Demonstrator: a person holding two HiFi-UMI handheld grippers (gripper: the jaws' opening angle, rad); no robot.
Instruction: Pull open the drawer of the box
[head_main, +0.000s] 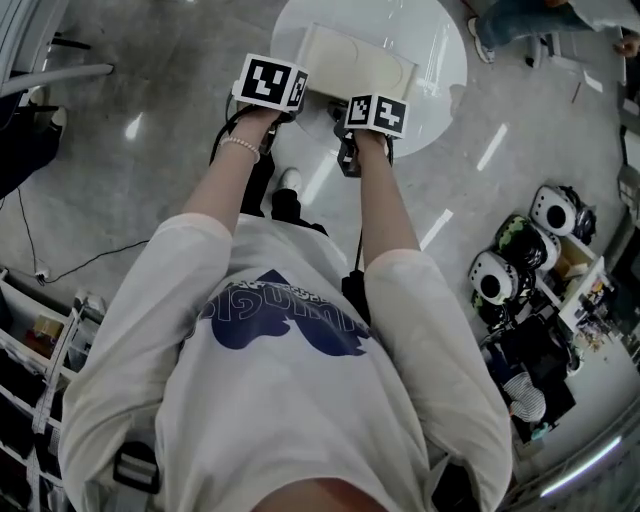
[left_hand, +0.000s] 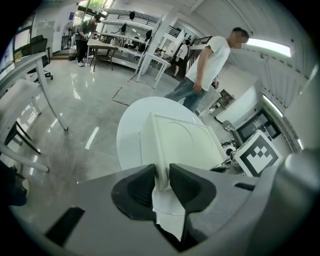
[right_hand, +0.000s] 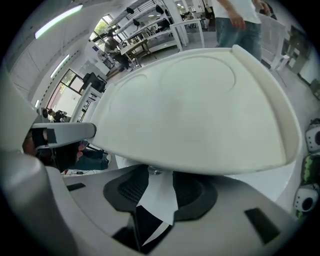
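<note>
Box (head_main: 358, 62), at the tip of the left hand-held gripper (left_hand: 161, 180): cream plastic, smooth, matt, faint sheen on the lid
Knob (right_hand: 154, 171), just ahead of the right hand-held gripper (right_hand: 160, 189): small, bright, looks like metal
Both hand-held gripper bodies: grey plastic, matt, smooth
Pads: black and matt, plain on the left one (left_hand: 137, 187), finely ribbed on the right one (right_hand: 131, 189)
Marker cubes (head_main: 270, 82), atop each hand-held gripper: white faces, black print, matt
Bench (head_main: 440, 45), under the box: white top, glossy
Floor (head_main: 150, 150), below both: grey, polished, streaked with reflected light
Shirt (head_main: 300, 400), behind both: white cloth, soft, matt, dark print
</note>
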